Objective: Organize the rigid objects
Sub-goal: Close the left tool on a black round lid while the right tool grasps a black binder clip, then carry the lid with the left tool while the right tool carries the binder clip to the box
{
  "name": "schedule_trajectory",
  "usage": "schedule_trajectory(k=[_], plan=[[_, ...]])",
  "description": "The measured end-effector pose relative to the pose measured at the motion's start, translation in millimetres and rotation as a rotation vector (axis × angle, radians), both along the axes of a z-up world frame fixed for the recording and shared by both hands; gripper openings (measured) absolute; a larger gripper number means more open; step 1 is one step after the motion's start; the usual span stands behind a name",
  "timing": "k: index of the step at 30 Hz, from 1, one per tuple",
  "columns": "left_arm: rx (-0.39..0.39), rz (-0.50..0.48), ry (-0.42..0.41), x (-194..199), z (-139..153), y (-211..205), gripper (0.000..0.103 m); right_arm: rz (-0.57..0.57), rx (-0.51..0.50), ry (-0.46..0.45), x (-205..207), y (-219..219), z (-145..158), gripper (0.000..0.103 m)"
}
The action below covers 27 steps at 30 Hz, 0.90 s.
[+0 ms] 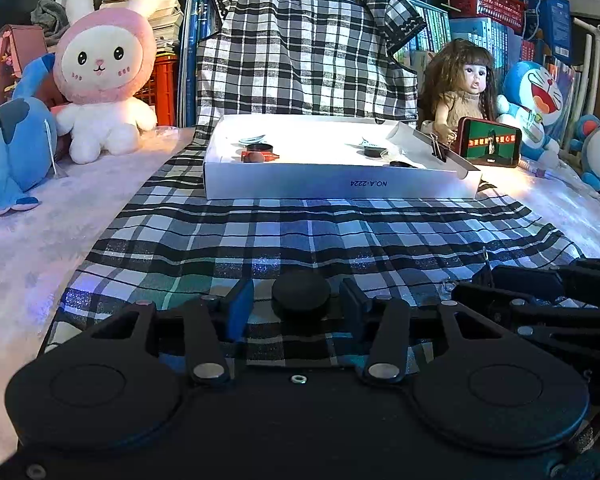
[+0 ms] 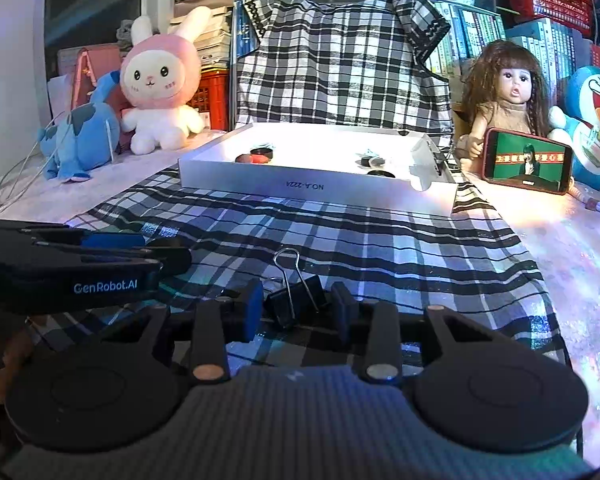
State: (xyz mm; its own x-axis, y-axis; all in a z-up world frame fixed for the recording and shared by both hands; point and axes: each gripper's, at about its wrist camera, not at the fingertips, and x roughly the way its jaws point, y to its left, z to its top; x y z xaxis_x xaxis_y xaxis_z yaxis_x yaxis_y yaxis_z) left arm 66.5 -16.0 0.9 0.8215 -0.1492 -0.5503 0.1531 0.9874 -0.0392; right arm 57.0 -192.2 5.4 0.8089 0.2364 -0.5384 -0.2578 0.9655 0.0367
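Wide bench (image 1: 20,260) under a plaid cloth (image 1: 300,232), which also climbs the stack behind. At the far end of the cloth, a shallow white box (image 1: 300,184), long side toward both hands, with a few small dark discs and a reddish piece already inside and another binder clip pinched onto its right wall. Flanking it, off the cloth: a pink rabbit (image 1: 100,80) and a blue plush to the left, a doll (image 1: 464,92) behind a lit phone (image 1: 490,142) to the right.

Nearer, side by side at the front edge, both pointing up the cloth toward the box. Left gripper (image 1: 298,308): jaws parted, a round black cap (image 1: 300,294) standing on the cloth between the pads with a sliver of gap on each side, so not clamped. Right gripper (image 2: 298,312): pads closed in against the black body of a clip (image 2: 296,304), apparently gripping it; clip tilted, wire handles slanting up and away, long axis running roughly along the fingers.

Straight ahead from either hand to the box, bare plaid between, nothing in the path but the box's near wall to clear. Probably about equal reach; clip seemingly readier to travel than the cap.
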Motion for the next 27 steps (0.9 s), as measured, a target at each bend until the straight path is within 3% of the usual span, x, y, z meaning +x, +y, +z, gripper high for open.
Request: schedule_trajectory(k=[4,27], plan=[[0.003,-0.014,0.002,0.8,0.7,-1.8,0.030,-0.010,0.014,0.002,1.0,-1.1,4.0,0.043],[-0.020,-0.002,-0.022,30.5,35.4,-9.8,0.030,-0.107,0.108,-0.001,37.2,-11.7,25.0,0.043]])
